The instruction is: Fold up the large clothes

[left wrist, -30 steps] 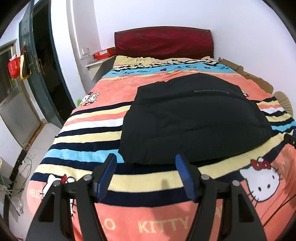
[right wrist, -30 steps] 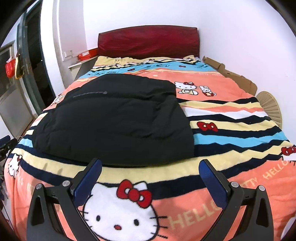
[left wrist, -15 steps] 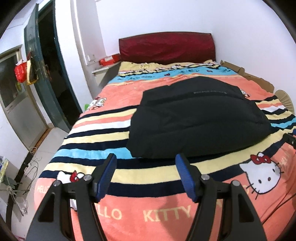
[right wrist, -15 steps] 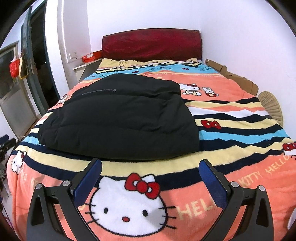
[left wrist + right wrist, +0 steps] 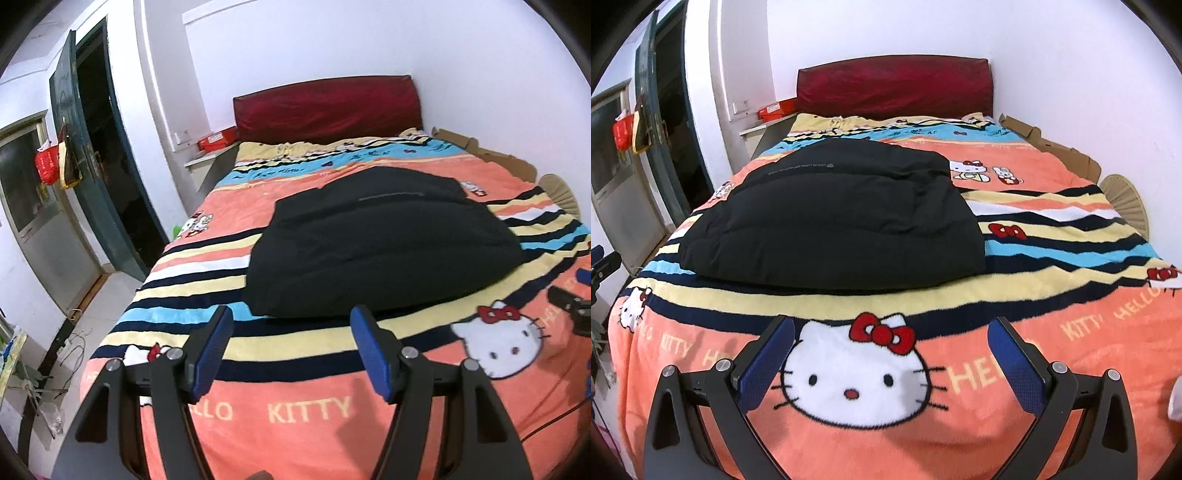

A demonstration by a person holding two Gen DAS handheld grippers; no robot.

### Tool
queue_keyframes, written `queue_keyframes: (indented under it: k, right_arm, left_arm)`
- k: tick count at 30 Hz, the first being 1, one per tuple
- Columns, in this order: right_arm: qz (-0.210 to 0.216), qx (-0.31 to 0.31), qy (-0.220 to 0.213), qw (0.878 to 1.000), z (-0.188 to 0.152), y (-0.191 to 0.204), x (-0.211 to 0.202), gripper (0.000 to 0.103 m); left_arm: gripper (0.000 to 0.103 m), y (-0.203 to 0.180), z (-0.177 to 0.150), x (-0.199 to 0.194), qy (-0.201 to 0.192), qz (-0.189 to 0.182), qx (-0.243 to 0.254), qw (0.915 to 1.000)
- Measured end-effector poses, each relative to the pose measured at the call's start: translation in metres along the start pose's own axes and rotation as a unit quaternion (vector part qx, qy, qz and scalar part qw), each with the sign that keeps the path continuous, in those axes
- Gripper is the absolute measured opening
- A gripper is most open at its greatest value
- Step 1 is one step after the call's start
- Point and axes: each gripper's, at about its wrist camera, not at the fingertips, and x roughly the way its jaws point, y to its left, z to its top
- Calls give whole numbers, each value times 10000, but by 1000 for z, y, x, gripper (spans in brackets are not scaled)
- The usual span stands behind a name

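Observation:
A black padded jacket (image 5: 376,243) lies folded in a thick rectangle on the middle of the bed; it also shows in the right wrist view (image 5: 842,218). My left gripper (image 5: 291,350) is open and empty, held above the foot of the bed, short of the jacket's near edge. My right gripper (image 5: 892,363) is open wide and empty, over the Hello Kitty face on the blanket, also short of the jacket. The right gripper's tip shows at the right edge of the left wrist view (image 5: 576,314).
The bed carries a striped orange Hello Kitty blanket (image 5: 1052,240) and a dark red headboard (image 5: 894,85). An open dark green door (image 5: 92,155) and floor clutter (image 5: 44,369) are to the left. Cardboard (image 5: 1056,147) and a woven fan (image 5: 1123,195) lie along the right wall.
Both grippers have pulled back and up from the jacket towards the foot of the bed. The jacket lies still. Both grippers stay open.

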Motion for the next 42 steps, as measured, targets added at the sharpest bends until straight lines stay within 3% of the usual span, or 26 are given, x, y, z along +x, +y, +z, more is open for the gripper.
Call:
queue_keyframes:
  k: [13, 28, 42]
  right_arm:
    - [144, -73, -340, 9993, -6, 11, -51, 102]
    - [219, -143, -412, 9988, -21, 25, -81, 103]
    - [-136, -335, -513, 9980, -33, 35, -106, 103]
  left_arm:
    - [65, -15, -8, -40, -134, -252, -56, 9996]
    - [65, -24, -27, -65, -113, -421, -52, 9990]
    - [65, -24, -42, -80, -72, -468, -192, 9987]
